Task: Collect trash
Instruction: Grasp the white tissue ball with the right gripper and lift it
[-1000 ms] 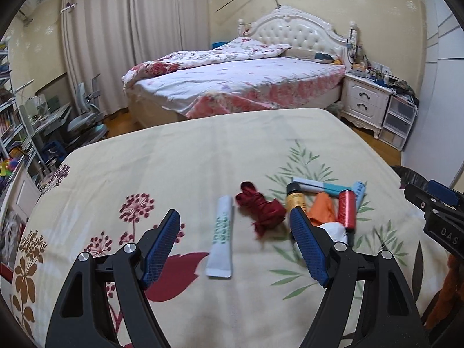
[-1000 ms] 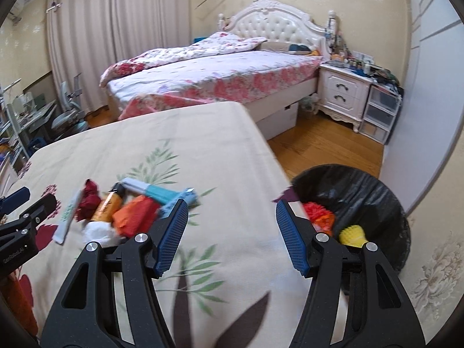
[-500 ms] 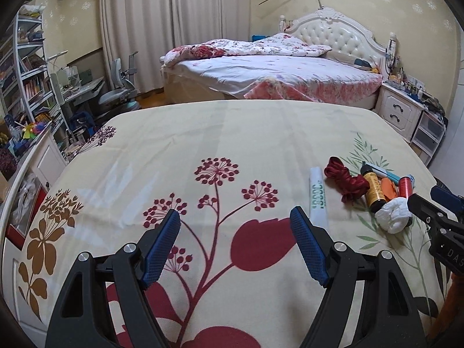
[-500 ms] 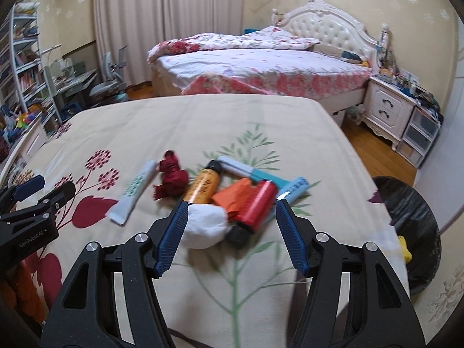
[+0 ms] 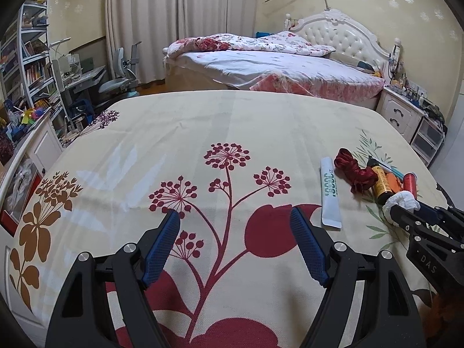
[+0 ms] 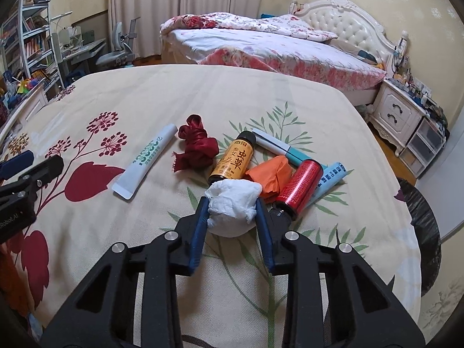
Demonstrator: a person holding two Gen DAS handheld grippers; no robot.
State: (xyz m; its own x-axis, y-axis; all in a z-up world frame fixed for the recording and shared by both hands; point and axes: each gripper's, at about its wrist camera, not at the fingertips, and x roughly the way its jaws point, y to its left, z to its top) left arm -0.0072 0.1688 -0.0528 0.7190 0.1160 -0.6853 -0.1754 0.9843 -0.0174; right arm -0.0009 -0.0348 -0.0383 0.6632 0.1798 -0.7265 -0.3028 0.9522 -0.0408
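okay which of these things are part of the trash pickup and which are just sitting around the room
Trash job: white tissue wad in the closing right gripper, white tube, red ribbon, orange bottle, red can, black bin.
Just around: bed, nightstand, desk chair.

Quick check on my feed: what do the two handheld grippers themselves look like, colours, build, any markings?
Both match. The left gripper and right gripper have matte black angular plastic frames with silver screw heads at the joints, and two long fingers faced with blue textured pads. White lettering marks their bodies, only partly readable. No cables, hands or sleeves show.
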